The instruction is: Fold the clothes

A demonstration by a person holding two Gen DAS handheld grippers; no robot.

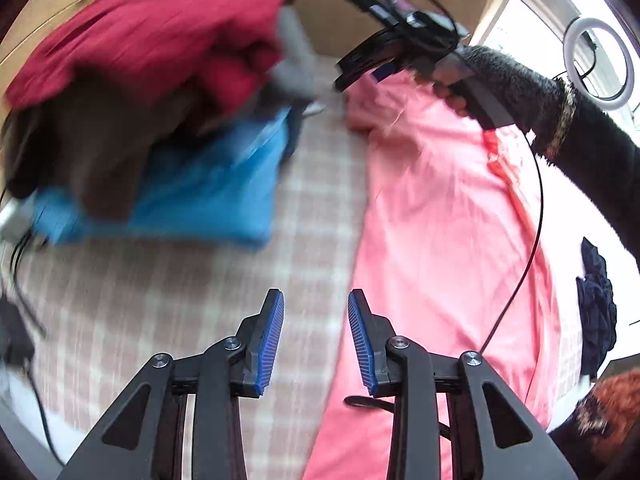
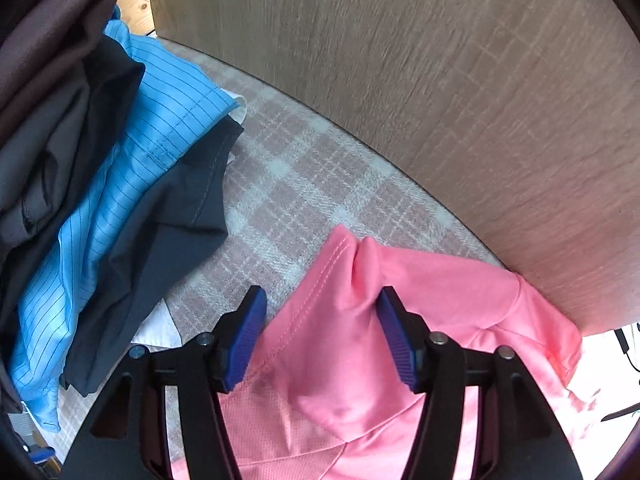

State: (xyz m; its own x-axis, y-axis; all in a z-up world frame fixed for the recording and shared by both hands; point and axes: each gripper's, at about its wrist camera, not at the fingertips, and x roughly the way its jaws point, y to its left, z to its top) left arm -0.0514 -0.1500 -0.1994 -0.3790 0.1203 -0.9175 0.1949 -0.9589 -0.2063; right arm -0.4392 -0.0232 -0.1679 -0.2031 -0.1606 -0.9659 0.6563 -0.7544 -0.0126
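Checked cloth, soft and woven, covers the table against a wood-grain panel. At ten o'clock sits a rumpled heap: red garment, brown one, ribbed blue shirt. My left gripper hangs part open, empty, over the cloth beside the pink shirt. That smooth shirt runs long from twelve to five o'clock. My right gripper is part open astride its puckered end, pads apart. I judge folding barely begun.
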